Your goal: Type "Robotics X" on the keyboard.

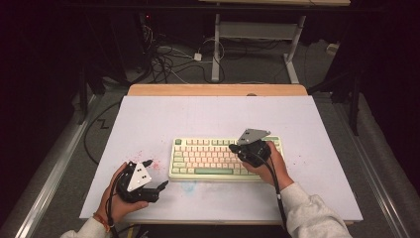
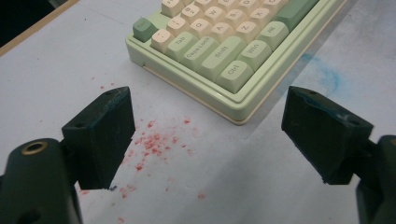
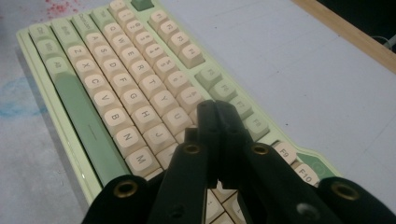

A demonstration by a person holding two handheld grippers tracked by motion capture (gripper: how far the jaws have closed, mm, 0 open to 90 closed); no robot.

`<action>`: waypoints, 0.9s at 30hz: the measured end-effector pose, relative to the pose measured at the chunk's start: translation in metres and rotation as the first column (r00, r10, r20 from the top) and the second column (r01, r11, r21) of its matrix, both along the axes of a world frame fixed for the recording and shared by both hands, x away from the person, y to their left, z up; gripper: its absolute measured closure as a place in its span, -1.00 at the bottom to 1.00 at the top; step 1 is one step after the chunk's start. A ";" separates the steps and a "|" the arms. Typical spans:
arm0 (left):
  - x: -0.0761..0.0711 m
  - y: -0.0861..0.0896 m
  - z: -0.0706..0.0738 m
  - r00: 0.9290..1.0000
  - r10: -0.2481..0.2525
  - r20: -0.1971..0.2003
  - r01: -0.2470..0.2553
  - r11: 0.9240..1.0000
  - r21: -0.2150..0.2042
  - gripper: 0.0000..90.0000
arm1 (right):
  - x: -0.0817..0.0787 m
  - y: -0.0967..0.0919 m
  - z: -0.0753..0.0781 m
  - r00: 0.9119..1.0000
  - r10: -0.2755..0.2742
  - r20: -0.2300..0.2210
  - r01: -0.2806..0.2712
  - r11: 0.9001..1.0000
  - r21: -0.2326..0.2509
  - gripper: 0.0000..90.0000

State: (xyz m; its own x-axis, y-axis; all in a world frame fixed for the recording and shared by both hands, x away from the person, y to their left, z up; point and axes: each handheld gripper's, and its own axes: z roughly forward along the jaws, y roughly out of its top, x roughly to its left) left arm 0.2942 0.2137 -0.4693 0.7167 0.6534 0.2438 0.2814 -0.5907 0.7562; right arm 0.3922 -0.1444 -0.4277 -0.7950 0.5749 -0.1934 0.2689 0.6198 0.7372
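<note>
A pale green keyboard [image 1: 218, 157] with cream and green keys lies on the white table sheet. My right gripper [image 1: 232, 147] hovers over the keyboard's right half, jaws pressed together with nothing between them. In the right gripper view the shut right gripper [image 3: 215, 108] points low over the keys [image 3: 140, 88] of the keyboard [image 3: 70, 100], near the upper letter rows. My left gripper [image 1: 156, 174] rests on the sheet to the left of the keyboard, jaws wide apart and empty. In the left gripper view the open left gripper [image 2: 205, 135] frames the keyboard's [image 2: 219, 51] near-left corner.
Red specks [image 2: 154, 142] and a faint blue smear [image 2: 322, 74] mark the white sheet [image 1: 148, 119]. A wooden table edge [image 1: 218, 89] runs along the far side. Cables [image 1: 163, 57] and desk legs [image 1: 216, 44] lie on the floor beyond.
</note>
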 end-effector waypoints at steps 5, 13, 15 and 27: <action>0.000 0.000 0.000 1.000 -0.004 -0.002 0.004 1.000 0.008 -0.64 | 0.004 0.005 -0.011 1.000 -0.004 -0.022 0.003 1.000 -0.029 1.00; 0.000 0.000 -0.001 1.000 -0.014 -0.008 0.014 1.000 0.010 -0.64 | 0.008 0.005 -0.022 0.999 -0.022 -0.046 0.020 0.998 -0.055 1.00; 0.000 0.000 -0.001 1.000 -0.015 -0.011 0.015 1.000 0.009 -0.64 | 0.008 0.005 -0.022 0.999 -0.026 -0.044 0.024 0.998 -0.056 1.00; 0.000 0.000 -0.001 1.000 -0.015 -0.018 0.016 1.000 0.008 -0.64 | 0.007 0.005 -0.026 0.998 -0.033 -0.054 0.030 0.998 -0.061 1.00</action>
